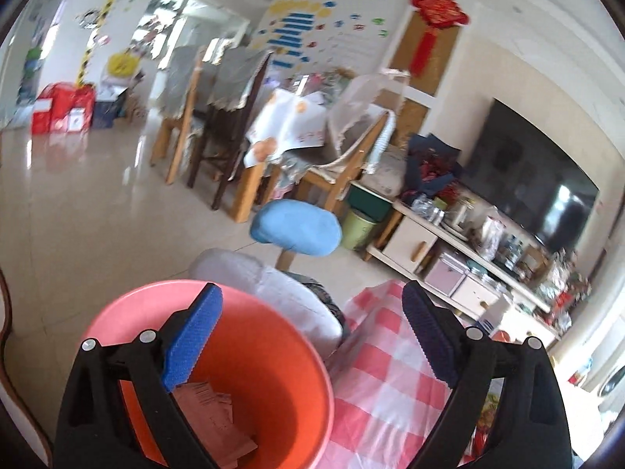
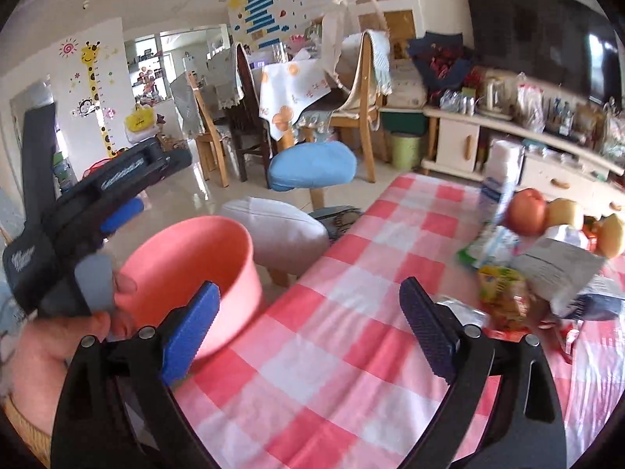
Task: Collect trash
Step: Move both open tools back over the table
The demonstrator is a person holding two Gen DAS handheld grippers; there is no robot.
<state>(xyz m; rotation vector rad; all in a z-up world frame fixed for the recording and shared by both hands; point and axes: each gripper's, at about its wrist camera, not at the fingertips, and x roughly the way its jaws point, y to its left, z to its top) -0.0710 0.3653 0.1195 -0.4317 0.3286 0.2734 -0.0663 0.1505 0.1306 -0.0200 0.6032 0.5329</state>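
The right gripper is held wide open and empty above the checked tablecloth. The wrappers lie ahead to its right; the pink bin, beneath the open, empty left gripper, sits left.

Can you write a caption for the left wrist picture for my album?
Open left gripper above the pink bin with paper scraps inside.

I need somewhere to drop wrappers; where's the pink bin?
The pink bin sits off the checkered table's left edge, below the left gripper.
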